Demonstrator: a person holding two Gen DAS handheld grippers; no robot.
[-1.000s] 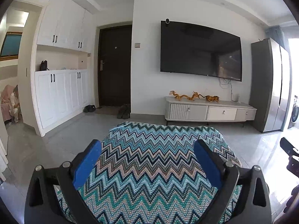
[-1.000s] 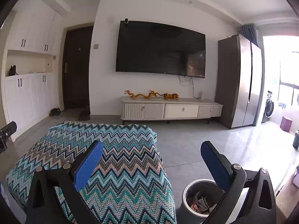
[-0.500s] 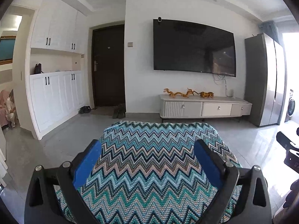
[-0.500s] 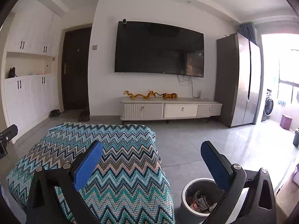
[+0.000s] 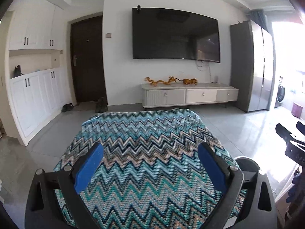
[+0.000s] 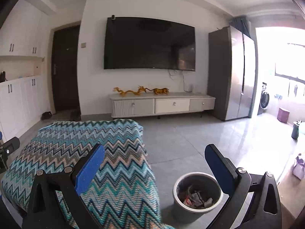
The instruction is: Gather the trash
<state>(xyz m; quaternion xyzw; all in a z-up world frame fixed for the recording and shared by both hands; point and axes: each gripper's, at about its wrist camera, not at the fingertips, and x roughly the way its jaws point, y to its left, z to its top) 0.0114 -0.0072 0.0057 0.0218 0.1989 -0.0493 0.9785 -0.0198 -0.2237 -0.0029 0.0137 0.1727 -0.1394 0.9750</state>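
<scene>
Trash bin [image 6: 198, 193]: round, grey, open-topped, upright on the grey tiled floor at the 5 o'clock position of the right wrist view. Its left side stands just beside the hanging edge of the zigzag-patterned cover. Trash [image 6: 196, 198]: crumpled scraps, grey and white with a touch of red, lying loose in the bottom of the bin, well below the rim. In the left wrist view only an arc of the bin rim [image 5: 246, 161] shows, at 4 o'clock.
</scene>
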